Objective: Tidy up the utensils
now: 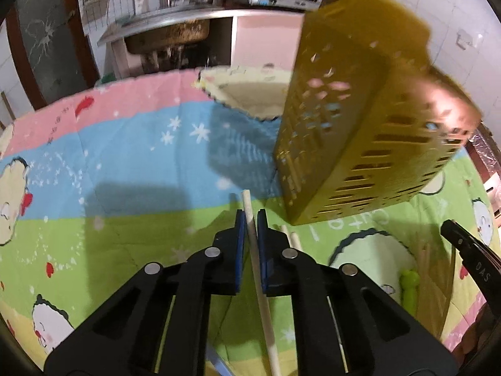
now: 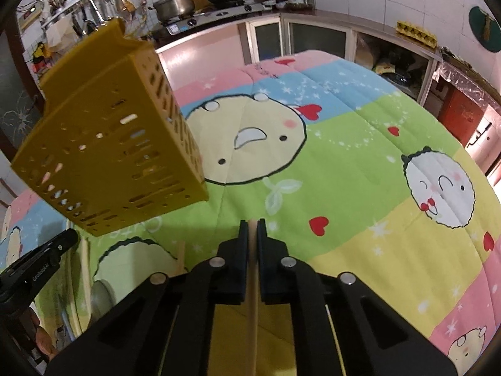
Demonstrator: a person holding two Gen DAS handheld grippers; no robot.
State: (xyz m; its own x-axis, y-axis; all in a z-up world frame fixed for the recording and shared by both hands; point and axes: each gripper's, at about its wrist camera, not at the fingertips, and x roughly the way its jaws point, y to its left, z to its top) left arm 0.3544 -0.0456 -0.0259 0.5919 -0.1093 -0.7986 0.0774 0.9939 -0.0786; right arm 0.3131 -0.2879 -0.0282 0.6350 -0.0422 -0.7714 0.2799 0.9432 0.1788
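Left gripper (image 1: 250,216): angled downward, fingers clamped on a chopstick (image 1: 261,285).
Right gripper (image 2: 252,226): angled downward, fingers clamped on another chopstick (image 2: 252,313).
Yellow holder (image 2: 106,134): upright between them.

Your left tongs (image 1: 250,216) hide the middle of the chopstick (image 1: 247,202) they clamp, and its lower end runs off the picture's bottom edge. The yellow utensil holder (image 1: 360,131) is blurred, its top cut off. You cannot tell what the green thing (image 1: 410,288) is.
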